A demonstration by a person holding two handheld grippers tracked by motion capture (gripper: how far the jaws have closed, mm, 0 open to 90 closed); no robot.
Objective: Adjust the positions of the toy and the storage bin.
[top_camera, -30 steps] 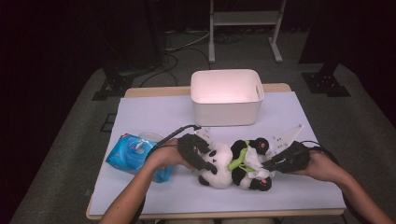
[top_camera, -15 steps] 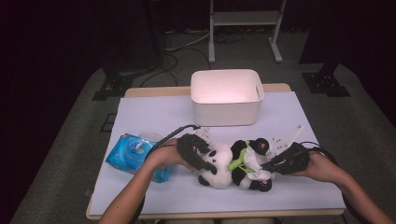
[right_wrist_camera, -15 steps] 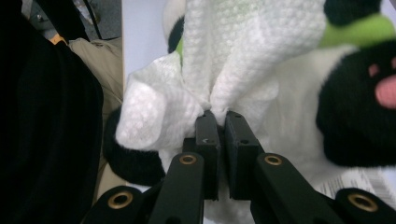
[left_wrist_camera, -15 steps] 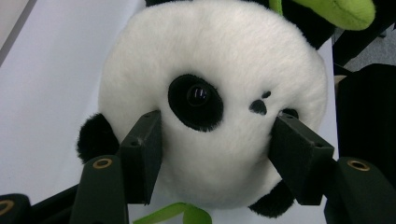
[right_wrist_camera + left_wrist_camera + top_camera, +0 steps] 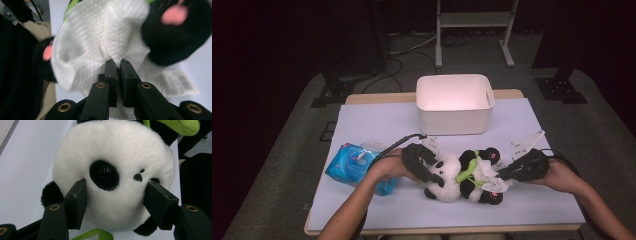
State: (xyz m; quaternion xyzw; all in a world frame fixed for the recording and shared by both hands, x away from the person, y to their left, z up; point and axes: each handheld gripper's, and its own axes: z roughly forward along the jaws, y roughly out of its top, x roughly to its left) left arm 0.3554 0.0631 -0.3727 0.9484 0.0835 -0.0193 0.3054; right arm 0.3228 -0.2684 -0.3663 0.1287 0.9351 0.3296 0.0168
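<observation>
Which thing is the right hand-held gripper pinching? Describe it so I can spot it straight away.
In front of the white bin, a plush panda lies on the table. Over its lower body, between the black feet with pink soles, lies a white wipe. Textured and crumpled, not furry, it is pinched by the right hand-held gripper.

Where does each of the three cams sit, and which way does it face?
High view: above the person's edge of the table, facing forward and down; both forearms, left gripper and right gripper at the panda plush, white bin beyond.
Left gripper view: on that gripper, facing the panda's head, jaws clamped on it.
Right gripper view: on that gripper, jaws pinching white cloth by the panda's feet.
Shared: the panda plush shows in all three.
</observation>
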